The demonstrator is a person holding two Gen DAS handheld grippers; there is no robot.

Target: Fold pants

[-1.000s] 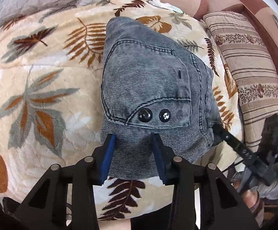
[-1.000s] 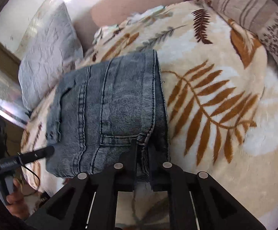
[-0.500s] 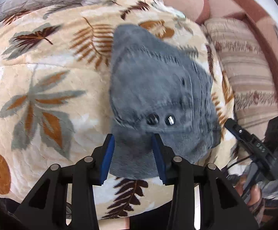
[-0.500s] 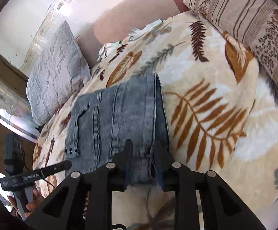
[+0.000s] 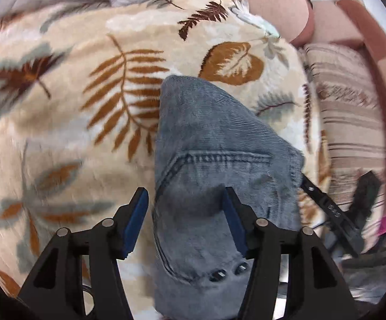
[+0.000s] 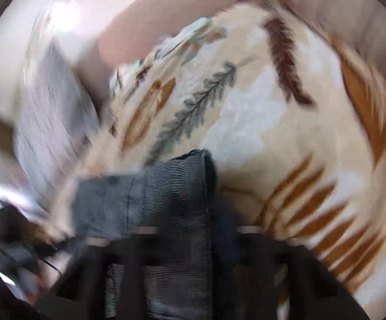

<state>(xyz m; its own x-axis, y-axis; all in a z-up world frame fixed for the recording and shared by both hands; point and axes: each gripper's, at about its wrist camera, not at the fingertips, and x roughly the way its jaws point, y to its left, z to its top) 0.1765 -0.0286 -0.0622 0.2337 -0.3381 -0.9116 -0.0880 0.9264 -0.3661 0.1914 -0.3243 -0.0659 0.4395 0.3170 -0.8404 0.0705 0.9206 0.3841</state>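
The folded grey denim pants (image 5: 216, 165) lie on a cream leaf-print blanket (image 5: 73, 112). My left gripper (image 5: 185, 200) is open, its blue pads straddling the near edge of the pants, with the two waist buttons (image 5: 228, 272) low between the fingers. In the right wrist view the picture is strongly blurred; the pants (image 6: 166, 208) fill the lower middle and lie over my right gripper (image 6: 193, 229). Its fingers are dark smears and their state cannot be read. The right gripper also shows in the left wrist view (image 5: 328, 210), at the pants' right edge.
A striped cushion (image 5: 352, 122) lies to the right of the blanket. A grey quilted pillow (image 6: 51, 122) sits at the left. A pink bolster (image 5: 259, 2) runs along the far side. The blanket's front edge is close below the grippers.
My left gripper has moved forward over the pants, so the buttons now sit low between its fingers. The right wrist view has swung quickly and blurred, with the pants now closer to it.
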